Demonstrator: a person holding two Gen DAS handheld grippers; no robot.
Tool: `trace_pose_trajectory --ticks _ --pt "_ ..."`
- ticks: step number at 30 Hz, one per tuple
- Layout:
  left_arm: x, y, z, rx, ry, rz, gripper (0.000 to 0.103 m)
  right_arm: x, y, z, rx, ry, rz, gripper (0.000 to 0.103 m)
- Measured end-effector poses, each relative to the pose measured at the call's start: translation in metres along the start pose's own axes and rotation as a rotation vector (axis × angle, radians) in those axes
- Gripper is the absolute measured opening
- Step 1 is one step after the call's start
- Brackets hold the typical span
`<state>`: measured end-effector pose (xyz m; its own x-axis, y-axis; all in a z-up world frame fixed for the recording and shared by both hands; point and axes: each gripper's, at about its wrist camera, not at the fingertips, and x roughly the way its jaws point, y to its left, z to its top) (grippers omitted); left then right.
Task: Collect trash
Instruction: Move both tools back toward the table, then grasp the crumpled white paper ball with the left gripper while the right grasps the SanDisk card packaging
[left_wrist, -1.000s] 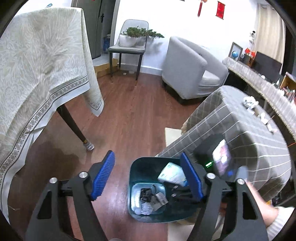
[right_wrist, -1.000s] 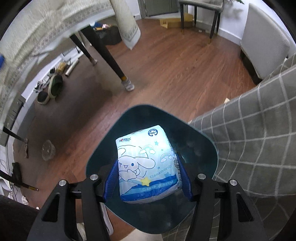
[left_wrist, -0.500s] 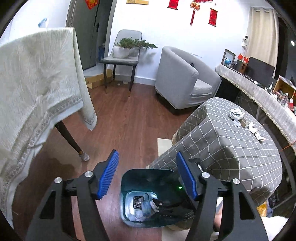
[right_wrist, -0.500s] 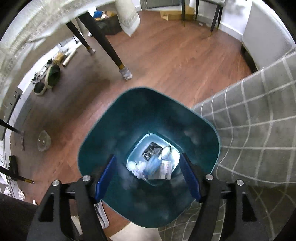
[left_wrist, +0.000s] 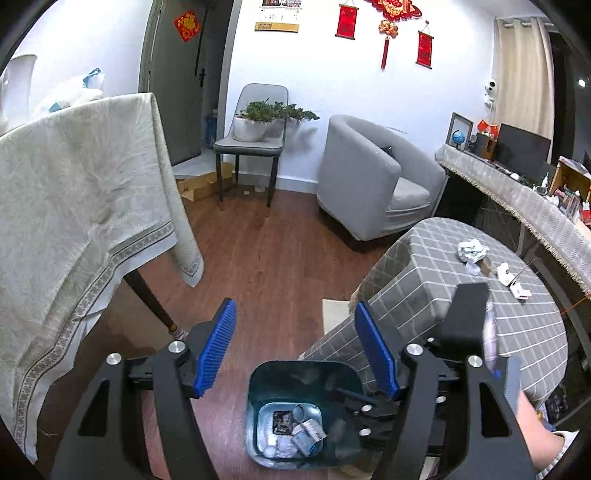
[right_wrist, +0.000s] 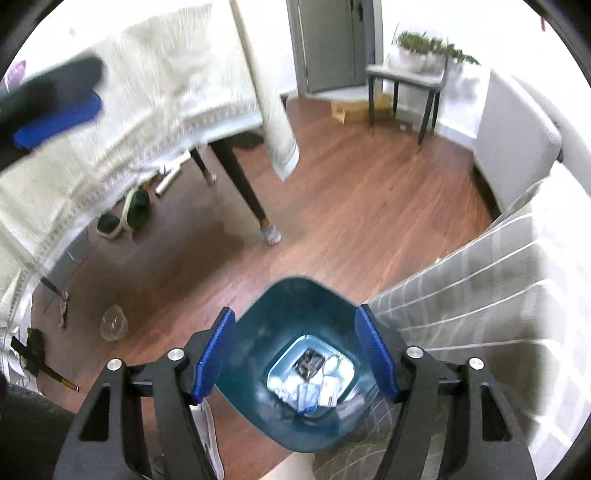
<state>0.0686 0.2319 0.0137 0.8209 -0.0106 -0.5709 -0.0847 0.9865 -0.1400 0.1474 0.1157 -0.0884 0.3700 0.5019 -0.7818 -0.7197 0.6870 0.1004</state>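
Observation:
A dark teal trash bin (left_wrist: 266, 384) stands on the wood floor beside a low table with a grey checked cloth (left_wrist: 443, 295). Several wrappers and packets (left_wrist: 295, 432) lie at the bin's bottom, also in the right wrist view (right_wrist: 310, 380). My left gripper (left_wrist: 299, 350) is open and empty, well above the bin. My right gripper (right_wrist: 295, 350) is open and empty, above the bin (right_wrist: 251, 354); its body shows in the left wrist view (left_wrist: 461, 332). Crumpled white paper (left_wrist: 472, 251) and small scraps (left_wrist: 511, 280) lie on the checked table.
A table with a cream cloth (left_wrist: 74, 206) stands at the left, its dark leg (right_wrist: 243, 188) near the bin. A grey armchair (left_wrist: 369, 181) and a chair with a potted plant (left_wrist: 255, 136) stand at the back. Shoes (right_wrist: 129, 214) and a clear cup (right_wrist: 114, 323) lie on the floor.
My right gripper opened and the blue and white tissue pack dropped into the bin. Both grippers then rose away from the bin.

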Motion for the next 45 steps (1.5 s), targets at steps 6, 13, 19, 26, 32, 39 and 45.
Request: trace_pose_trajectory --ticks 6,13,19,26,32,39,45 --pt "0.003 -0.021 0.007 0.016 -0.022 -0.035 0.078 -0.047 -0.022 0.005 0.019 -0.109 -0.031 0.068" --pt "0.015 -0.053 0.012 0.04 -0.04 -0.098 0.088 -0.079 -0.055 -0.002 0.051 -0.159 -0.091 0.072" --pt "0.028 -0.084 0.016 0.061 -0.039 -0.13 0.09 -0.102 -0.083 -0.012 0.082 -0.183 -0.142 0.076" --pt "0.05 -0.119 0.022 0.064 -0.027 -0.189 0.092 -0.129 -0.121 -0.02 0.123 -0.211 -0.215 0.08" --pt "0.073 -0.145 0.028 0.09 0.009 -0.234 0.093 -0.149 -0.16 -0.023 0.163 -0.233 -0.267 0.086" --pt "0.092 -0.165 0.038 0.085 0.027 -0.267 0.094 -0.169 -0.197 -0.026 0.178 -0.237 -0.319 0.09" --pt "0.106 -0.188 0.046 0.091 0.034 -0.307 0.095 -0.184 -0.229 -0.036 0.216 -0.245 -0.372 0.095"
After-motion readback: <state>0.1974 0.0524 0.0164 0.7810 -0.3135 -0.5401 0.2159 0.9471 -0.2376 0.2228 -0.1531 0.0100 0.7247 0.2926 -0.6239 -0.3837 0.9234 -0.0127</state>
